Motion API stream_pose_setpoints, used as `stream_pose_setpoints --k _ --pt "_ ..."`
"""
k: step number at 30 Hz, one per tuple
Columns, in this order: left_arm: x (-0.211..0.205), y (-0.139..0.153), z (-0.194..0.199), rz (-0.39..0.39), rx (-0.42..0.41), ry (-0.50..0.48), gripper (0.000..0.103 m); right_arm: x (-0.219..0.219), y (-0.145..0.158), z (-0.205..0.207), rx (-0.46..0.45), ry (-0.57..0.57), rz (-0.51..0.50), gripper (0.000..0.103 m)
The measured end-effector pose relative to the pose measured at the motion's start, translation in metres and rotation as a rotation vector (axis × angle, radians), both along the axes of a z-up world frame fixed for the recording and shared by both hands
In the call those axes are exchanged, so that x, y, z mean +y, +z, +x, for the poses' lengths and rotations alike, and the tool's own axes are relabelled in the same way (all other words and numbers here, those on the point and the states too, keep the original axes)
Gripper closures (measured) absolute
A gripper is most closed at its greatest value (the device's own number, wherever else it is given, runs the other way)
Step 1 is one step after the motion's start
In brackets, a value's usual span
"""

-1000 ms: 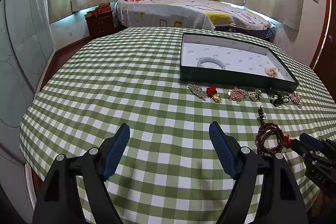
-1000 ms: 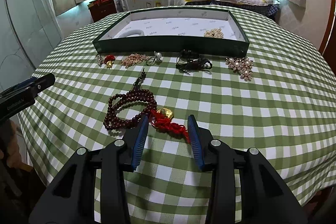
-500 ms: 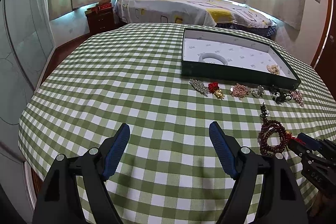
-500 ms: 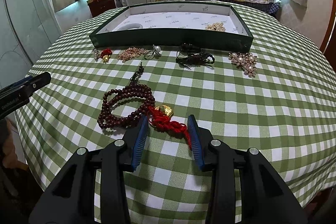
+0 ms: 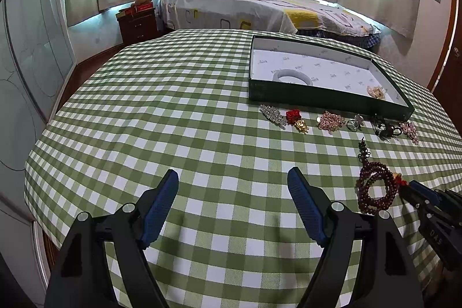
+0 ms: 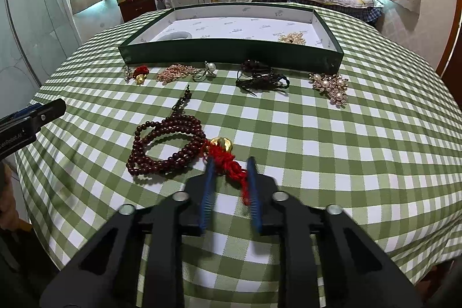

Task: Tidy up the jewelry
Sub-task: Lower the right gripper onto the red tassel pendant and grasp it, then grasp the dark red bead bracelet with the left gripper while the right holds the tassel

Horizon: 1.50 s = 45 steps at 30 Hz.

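Note:
A dark red bead bracelet (image 6: 166,145) with a gold bead and a red knotted tassel (image 6: 229,168) lies on the green checked tablecloth. My right gripper (image 6: 230,165) has its jaws narrowed around the tassel, which lies between the blue pads; a small gap still shows on each side. The bracelet also shows in the left wrist view (image 5: 375,188), with the right gripper (image 5: 415,192) beside it. My left gripper (image 5: 232,182) is wide open and empty above bare cloth. A green tray (image 6: 231,52) with a white liner holds a white bangle (image 6: 174,36) and a pearl brooch (image 6: 292,37).
A row of small jewelry lies in front of the tray: a crystal clip (image 5: 273,114), a red and gold charm (image 6: 140,72), a pink chain (image 6: 174,72), a pearl ring (image 6: 208,70), black cords (image 6: 261,80), a pearl brooch (image 6: 330,87). The table edge curves close below both grippers.
My right gripper has moved forward over the red tassel and its jaws have narrowed around it. The left gripper has stayed open and nearly still.

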<state>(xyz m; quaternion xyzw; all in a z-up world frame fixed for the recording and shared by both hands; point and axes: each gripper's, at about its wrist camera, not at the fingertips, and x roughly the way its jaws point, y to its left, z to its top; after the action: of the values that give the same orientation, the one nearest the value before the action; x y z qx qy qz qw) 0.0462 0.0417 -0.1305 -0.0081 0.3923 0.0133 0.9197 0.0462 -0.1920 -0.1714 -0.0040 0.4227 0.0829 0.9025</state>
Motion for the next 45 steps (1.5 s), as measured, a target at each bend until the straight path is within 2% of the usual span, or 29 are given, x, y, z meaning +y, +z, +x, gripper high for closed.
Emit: stream_pose_setpoints --k 12,20,33,45 --pt "-0.017 -0.001 0.000 0.022 0.001 -0.041 0.028 -0.017 0.009 -0.001 -0.032 -0.032 0.007 0.093" --pt "-0.048 0.000 0.003 0.052 -0.005 -0.119 0.028 -0.043 0.012 0.000 -0.043 -0.085 0.022 0.093" --pt "-0.098 0.002 0.016 0.017 -0.001 -0.228 0.028 -0.078 0.014 0.003 -0.058 -0.166 0.023 0.093" --pt "-0.131 -0.014 0.026 0.008 0.031 -0.316 0.027 -0.086 0.009 0.007 -0.048 -0.181 0.035 0.093"
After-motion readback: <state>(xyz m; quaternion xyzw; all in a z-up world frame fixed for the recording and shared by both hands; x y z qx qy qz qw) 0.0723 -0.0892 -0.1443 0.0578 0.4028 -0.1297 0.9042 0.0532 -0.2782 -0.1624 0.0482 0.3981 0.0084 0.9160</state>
